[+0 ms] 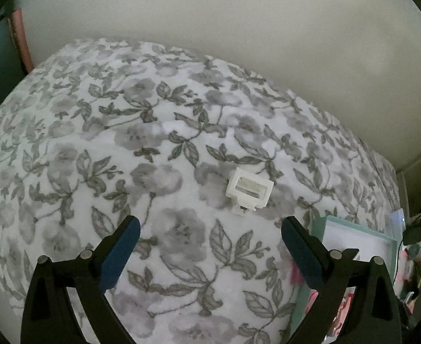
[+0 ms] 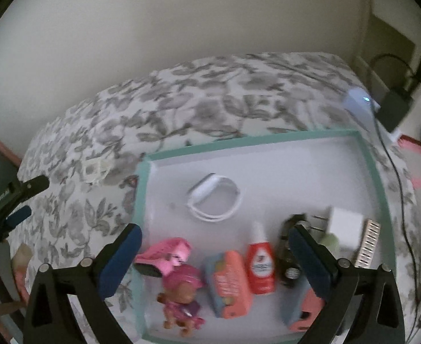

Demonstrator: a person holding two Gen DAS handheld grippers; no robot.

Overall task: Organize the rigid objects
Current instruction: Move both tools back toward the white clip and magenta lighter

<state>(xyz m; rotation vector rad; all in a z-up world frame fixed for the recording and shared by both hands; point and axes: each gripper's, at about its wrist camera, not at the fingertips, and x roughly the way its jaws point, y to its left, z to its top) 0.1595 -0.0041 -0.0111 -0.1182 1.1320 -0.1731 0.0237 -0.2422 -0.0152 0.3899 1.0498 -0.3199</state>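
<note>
a small white plastic clip point(image 1: 249, 189) is seen lying alone on the floral blanket point(image 1: 158, 149), right of centre in the left wrist view, just above the gap between the two blue-padded fingers. the left gripper point(image 1: 210, 230) is held wide open with nothing between its pads, above the blanket and short of the clip. the same clip point(image 2: 95, 169) is found blurred at centre left of the right wrist view, on the blanket, a little beyond the upper left corner of the tray.

a shallow white tray with a teal rim point(image 2: 141, 200) fills the lower right of the right wrist view. in it are noted: a coiled white cable point(image 2: 214, 200) near the middle, a white plug point(image 2: 345, 226) at right, a striped comb-like piece point(image 2: 368, 243) touching the plug's right side, a red bottle point(image 2: 259, 266), an orange pack point(image 2: 227, 283), a pink toy figure point(image 2: 183, 295) at lower left, a pink clip-like item point(image 2: 164, 255) above it.

the right gripper point(image 2: 214, 233) is spread fully open over the tray, empty. a dark item near its right finger cannot be made out. the tray corner point(image 1: 362, 230) shows at lower right of the left wrist view.
</note>
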